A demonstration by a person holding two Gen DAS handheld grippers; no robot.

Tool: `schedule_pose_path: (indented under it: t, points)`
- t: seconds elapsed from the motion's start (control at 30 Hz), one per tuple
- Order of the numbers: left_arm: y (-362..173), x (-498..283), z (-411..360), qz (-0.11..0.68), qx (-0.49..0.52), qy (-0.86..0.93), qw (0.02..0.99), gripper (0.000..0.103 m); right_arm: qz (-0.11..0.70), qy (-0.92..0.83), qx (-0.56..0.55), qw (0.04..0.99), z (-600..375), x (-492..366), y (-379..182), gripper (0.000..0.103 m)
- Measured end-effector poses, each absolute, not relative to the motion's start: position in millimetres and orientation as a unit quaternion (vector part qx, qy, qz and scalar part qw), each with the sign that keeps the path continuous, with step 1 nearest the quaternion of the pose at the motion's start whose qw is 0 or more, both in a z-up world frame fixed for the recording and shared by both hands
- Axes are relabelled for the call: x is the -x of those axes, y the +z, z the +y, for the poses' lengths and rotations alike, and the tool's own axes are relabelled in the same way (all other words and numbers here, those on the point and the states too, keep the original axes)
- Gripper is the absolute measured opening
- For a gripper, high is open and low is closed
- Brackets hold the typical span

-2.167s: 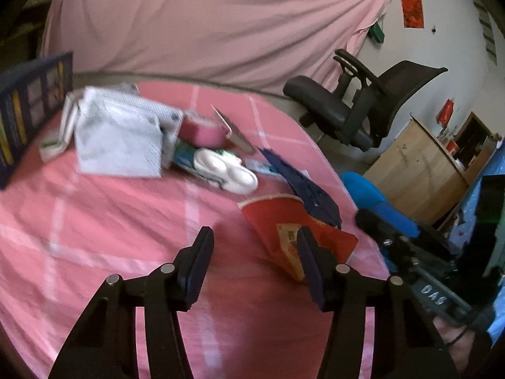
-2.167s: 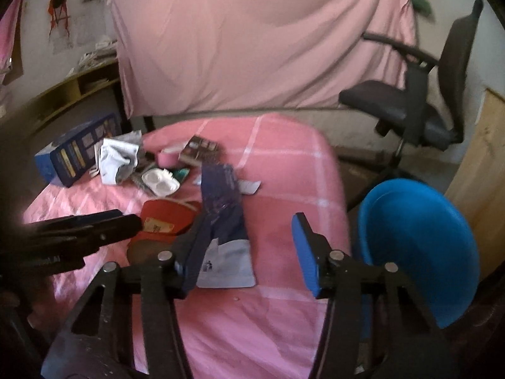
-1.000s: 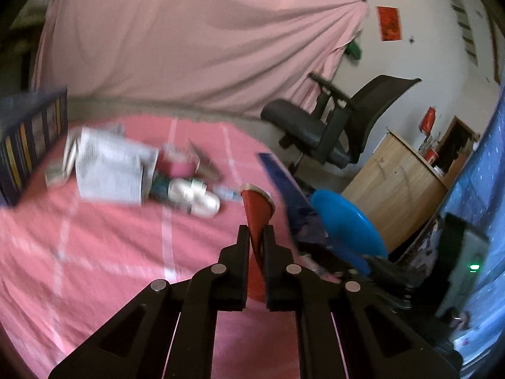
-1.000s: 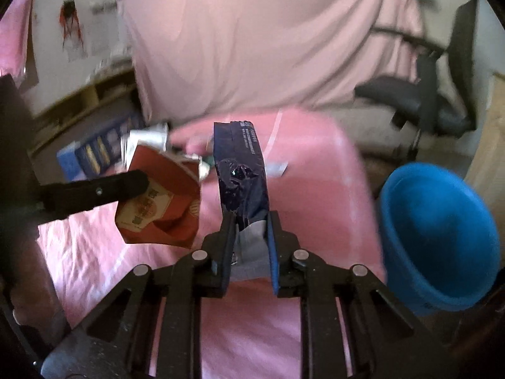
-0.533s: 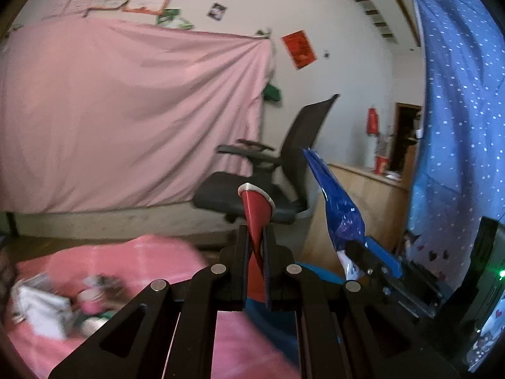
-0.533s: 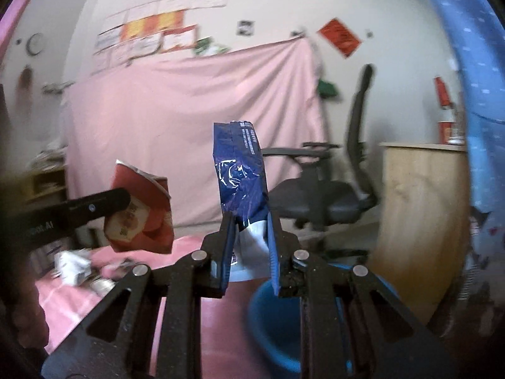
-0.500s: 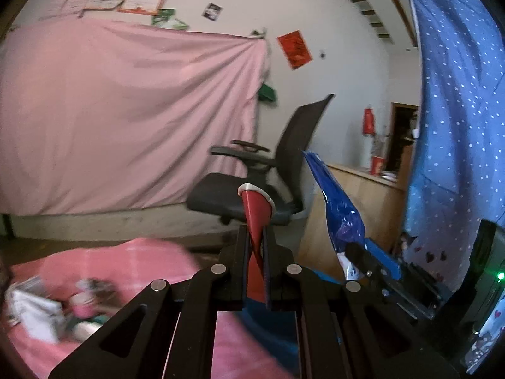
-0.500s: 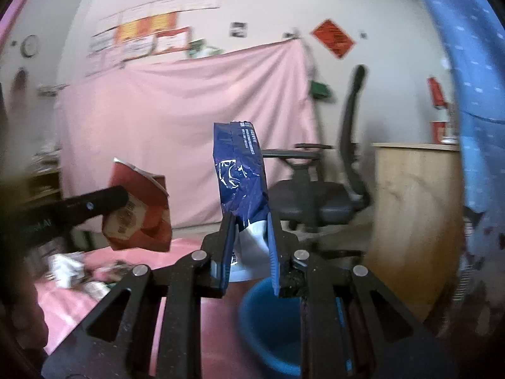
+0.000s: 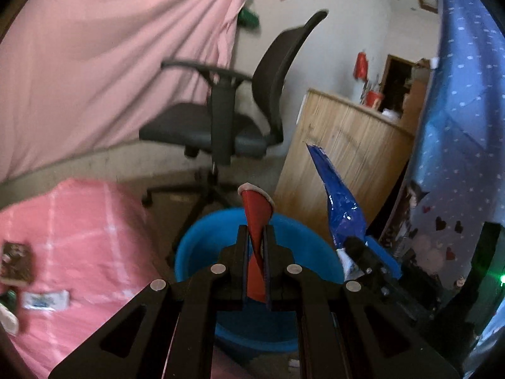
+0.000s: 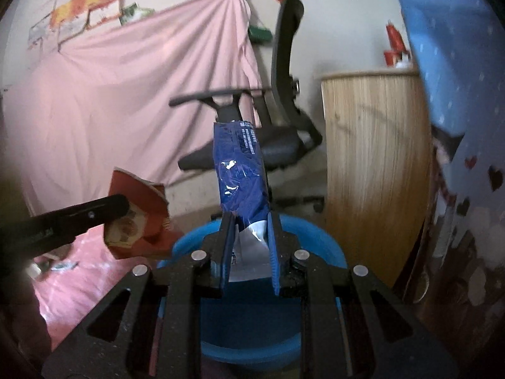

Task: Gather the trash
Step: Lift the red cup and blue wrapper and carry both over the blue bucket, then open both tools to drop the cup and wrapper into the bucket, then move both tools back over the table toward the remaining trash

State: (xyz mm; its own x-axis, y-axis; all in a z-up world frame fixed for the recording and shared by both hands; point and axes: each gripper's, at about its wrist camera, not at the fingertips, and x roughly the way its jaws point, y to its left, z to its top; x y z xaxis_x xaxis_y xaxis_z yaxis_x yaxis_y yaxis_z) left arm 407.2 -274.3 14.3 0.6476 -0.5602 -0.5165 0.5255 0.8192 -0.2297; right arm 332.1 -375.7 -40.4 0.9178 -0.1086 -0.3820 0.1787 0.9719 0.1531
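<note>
Blue plastic fills the lower middle of both views: we hold both tools over a round blue basin [image 9: 202, 249] that stands on the floor beside the pink-covered table [image 9: 79, 221]. Our left gripper [image 9: 255, 243] has its two black fingers pressed together on a crushed red paper cup [image 9: 256, 218], which stands up between them with its white rim topmost and its lower part running down between the fingers; from the right wrist camera we see the same cup [image 10: 139, 221] side on, torn at the lip, with a pale printed panel, pinched at the end of the left tool's dark finger and hanging over the near left edge of the basin [image 10: 325, 246]. Our right gripper [image 10: 249, 246] pinches a long blue foil wrapper [image 10: 241, 173] by its silvery lower end, the blue-padded fingers closed on it, and the wrapper rises upright and slightly creased above the basin. In the left wrist view that wrapper [image 9: 337, 199] leans up and to the left from the right tool, just beside the cup but apart from it. Behind the basin stand a black office chair [image 9: 227, 126] and a light wooden cabinet [image 9: 347, 158], with a pink sheet [image 9: 110, 47] draped on the wall and a blue dotted curtain [image 9: 457, 94] at the right. On the table lie a few blurred scraps, among them a small white packet [image 9: 45, 300] and a dark brown card [image 9: 15, 262].
</note>
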Motion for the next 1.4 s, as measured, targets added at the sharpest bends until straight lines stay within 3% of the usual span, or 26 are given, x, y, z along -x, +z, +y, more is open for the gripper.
schedule_pose_path:
  t: [0.3, 0.37, 0.47, 0.53, 0.7, 0.77, 0.9, 1.0, 1.07, 1.13, 1.4]
  points:
    - [-14, -435, -293, 0.358, 0.020, -0.286, 0.889, 0.008, 0.239, -0.055, -0.117, 0.962, -390, -359, -63, 0.048]
    - [-17, -437, -292, 0.372, 0.017, -0.281, 0.885, 0.014, 0.243, -0.054, -0.117, 0.961, -392, -361, -66, 0.048]
    - [-19, -439, -285, 0.375, 0.029, -0.275, 0.885, 0.024, 0.241, -0.056, -0.124, 0.961, -398, -364, -65, 0.053]
    - [-17, -438, -279, 0.373, 0.036, -0.270, 0.887, 0.025, 0.238, -0.056, -0.129, 0.961, -400, -363, -65, 0.062]
    - [-5, -424, -259, 0.345, 0.052, -0.254, 0.902, 0.029, 0.220, -0.050, -0.129, 0.966, -396, -357, -53, 0.070]
    - [4, -414, -245, 0.320, 0.064, -0.244, 0.913, 0.041, 0.197, -0.044, -0.120, 0.972, -390, -348, -39, 0.075]
    - [20, -394, -214, 0.277, 0.083, -0.223, 0.931, 0.049, 0.155, -0.028, -0.110, 0.981, -374, -330, -11, 0.093]
    - [33, -375, -186, 0.241, 0.089, -0.194, 0.947, 0.063, 0.112, -0.012, -0.096, 0.989, -355, -312, 8, 0.103]
    - [40, -360, -164, 0.216, 0.099, -0.176, 0.955, 0.085, 0.094, 0.002, -0.094, 0.991, -342, -304, 16, 0.103]
    - [45, -346, -145, 0.193, 0.107, -0.151, 0.963, 0.098, 0.077, 0.018, -0.091, 0.993, -328, -296, 23, 0.103]
    - [49, -292, -76, 0.129, 0.095, -0.068, 0.985, 0.101, 0.033, 0.071, -0.059, 0.995, -272, -278, 41, 0.103]
